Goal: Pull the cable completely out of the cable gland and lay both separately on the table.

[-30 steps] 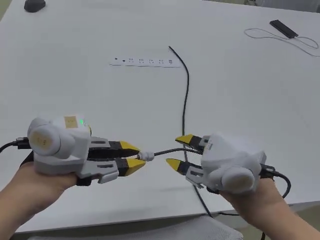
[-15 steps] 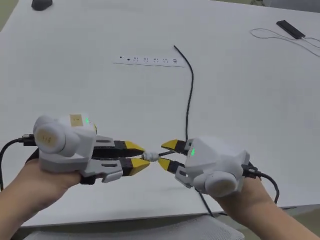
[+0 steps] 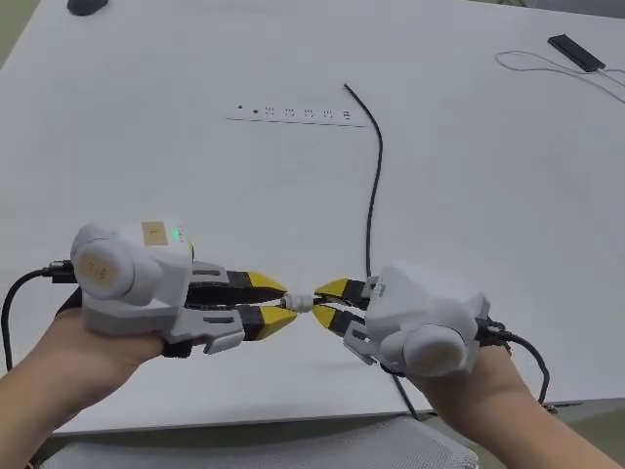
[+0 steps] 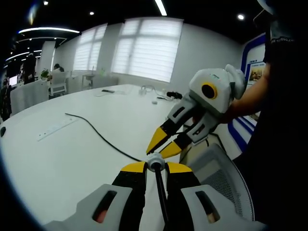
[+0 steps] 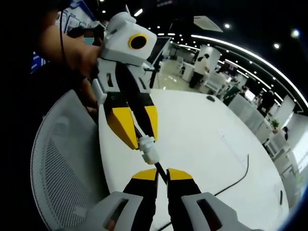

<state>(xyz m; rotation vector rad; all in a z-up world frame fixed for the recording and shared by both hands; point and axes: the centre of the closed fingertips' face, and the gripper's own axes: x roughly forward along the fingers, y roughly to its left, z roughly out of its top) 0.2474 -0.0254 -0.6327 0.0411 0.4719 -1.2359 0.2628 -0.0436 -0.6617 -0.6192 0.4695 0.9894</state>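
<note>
A small white cable gland (image 3: 301, 303) hangs in the air over the table's front edge, and my left gripper (image 3: 287, 303) is shut on it. The black cable (image 3: 372, 195) leaves the gland to the right, passes through my right gripper (image 3: 317, 301) and runs away across the white table (image 3: 176, 166). My right gripper is shut on the cable just beside the gland. In the left gripper view the gland (image 4: 155, 161) sits between my yellow tips (image 4: 156, 167). In the right gripper view my jaws (image 5: 161, 174) pinch the cable (image 5: 163, 175) right below the gland (image 5: 149, 151).
A white power strip (image 3: 293, 113) lies at mid-table near the cable's far end. A dark mouse (image 3: 88, 6) sits at the far left, a black device with a white cord (image 3: 576, 54) at the far right. A mesh chair (image 5: 62, 159) stands below the table edge.
My right gripper has slid left along the cable up to the gland, and its jaws have gone from open to shut on the cable. The left gripper has stayed on the gland.
</note>
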